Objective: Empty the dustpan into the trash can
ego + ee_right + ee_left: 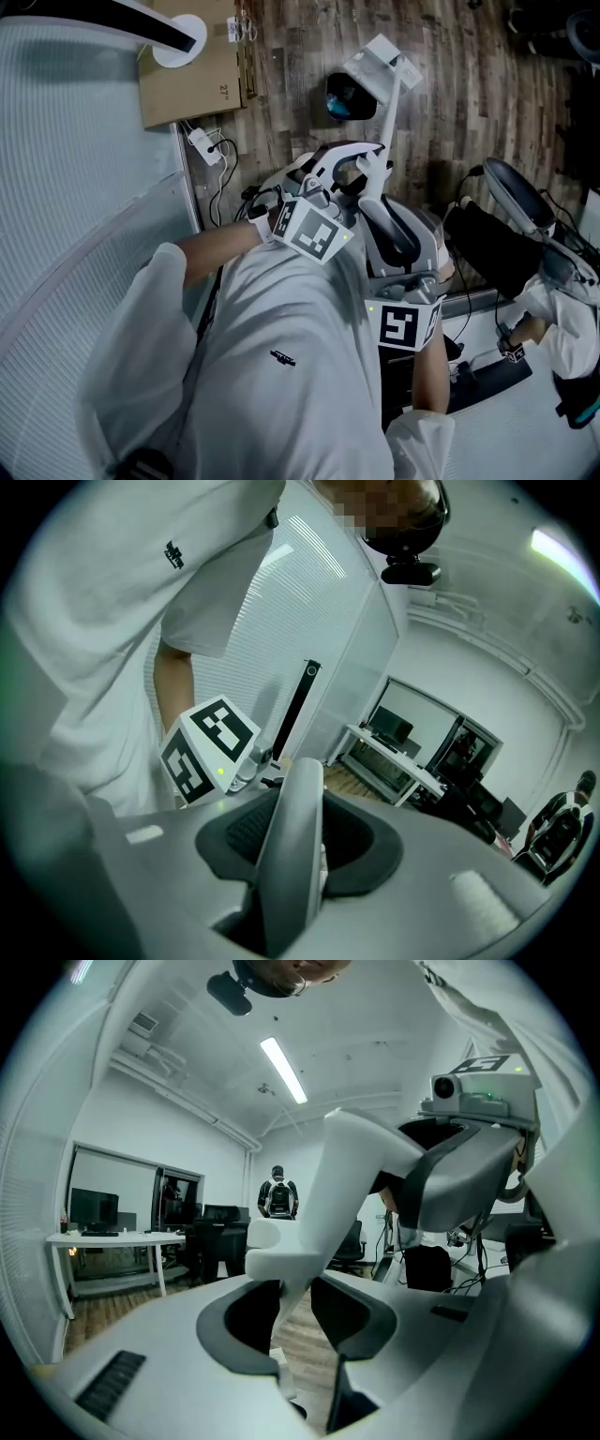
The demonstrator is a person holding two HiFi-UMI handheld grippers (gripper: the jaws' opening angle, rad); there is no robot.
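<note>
"Dustpan [380, 58] placement is asked for first."

"It is held out above the wooden floor [281, 56], its white pan at the far end of a long white handle [386, 122]. In the head view the handle runs from the pan back toward the person's body."

"And how is it held?"

"By both tools, at the handle's end away from the pan. The left hand-held gripper [298, 1302] is closed on the handle, which is seen rising out from between its jaws. The right hand-held gripper [295, 846] is likewise clamped on it, and there the handle stands upright between the dark pads. The two are close together, and the left one's marker cube [208, 747] is seen just beside the right one."

"Is a trash can to be seen?"

"A dark round can [345, 98] with blue inside is seen on the floor just beside the pan, at its left in the head view. Whether the pan is over its mouth cannot be told."

"Anything else near the dustpan?"

"A cardboard box [192, 80] lies well apart, further left of the pan."
</note>
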